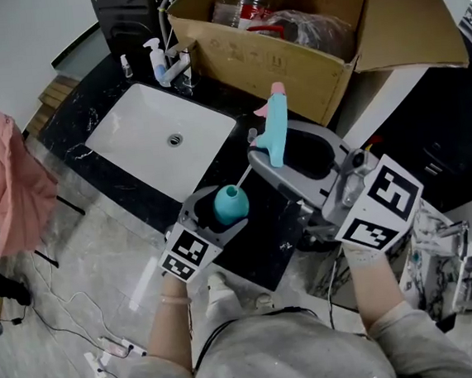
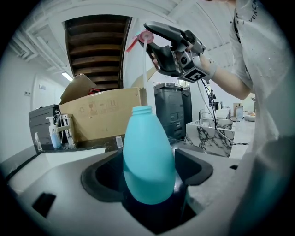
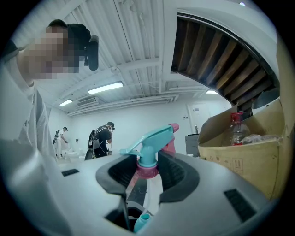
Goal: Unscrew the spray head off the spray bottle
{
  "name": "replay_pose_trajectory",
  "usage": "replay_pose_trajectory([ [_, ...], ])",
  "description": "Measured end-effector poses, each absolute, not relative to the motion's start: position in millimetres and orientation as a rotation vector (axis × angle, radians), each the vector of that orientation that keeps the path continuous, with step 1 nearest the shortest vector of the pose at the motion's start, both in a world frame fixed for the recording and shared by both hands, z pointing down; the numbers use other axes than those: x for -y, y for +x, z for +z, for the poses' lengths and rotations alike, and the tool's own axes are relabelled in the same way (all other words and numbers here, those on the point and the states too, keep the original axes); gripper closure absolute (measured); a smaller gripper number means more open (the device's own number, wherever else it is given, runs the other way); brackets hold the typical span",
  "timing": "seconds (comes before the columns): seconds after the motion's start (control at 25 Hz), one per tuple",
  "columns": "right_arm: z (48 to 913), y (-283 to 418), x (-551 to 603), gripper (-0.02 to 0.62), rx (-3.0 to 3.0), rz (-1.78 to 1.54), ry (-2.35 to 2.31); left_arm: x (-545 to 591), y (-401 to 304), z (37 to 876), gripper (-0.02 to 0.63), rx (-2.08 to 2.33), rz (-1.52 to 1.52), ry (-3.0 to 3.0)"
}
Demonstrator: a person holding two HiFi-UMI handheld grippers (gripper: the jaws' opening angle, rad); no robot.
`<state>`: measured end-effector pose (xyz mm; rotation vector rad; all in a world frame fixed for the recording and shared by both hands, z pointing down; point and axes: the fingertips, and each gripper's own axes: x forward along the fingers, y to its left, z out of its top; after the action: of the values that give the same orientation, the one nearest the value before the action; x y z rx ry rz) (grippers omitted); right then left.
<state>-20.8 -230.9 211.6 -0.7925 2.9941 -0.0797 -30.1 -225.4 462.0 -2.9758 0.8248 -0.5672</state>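
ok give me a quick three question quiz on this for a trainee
1. True or false: the spray head is screwed onto the spray bottle.
2. The left hand-held gripper is shut on: A the spray bottle, B a sponge, C nothing.
3. Fill in: beside the sink stands an open cardboard ___.

Key: 1 false; 2 A; 3 box
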Motion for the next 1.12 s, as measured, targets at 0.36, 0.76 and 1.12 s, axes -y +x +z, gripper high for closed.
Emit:
replay_pose_trajectory([
  [0.36,239,-7,224,0.448,-3.045,-0.022,-0.889,226,-43,437,0.244,-0.975,-0.486,-2.894],
  [0.76,273,21,219,0.448,-3.028,-0.057,-1.005,202,-88,412,0.271,-1.34,-0.278,-2.828],
  [1.12,297,27,207,0.449,-3.039,-0.076,-1.025,176,-128,389,0.582,-1.644,-0.069,-2.726],
])
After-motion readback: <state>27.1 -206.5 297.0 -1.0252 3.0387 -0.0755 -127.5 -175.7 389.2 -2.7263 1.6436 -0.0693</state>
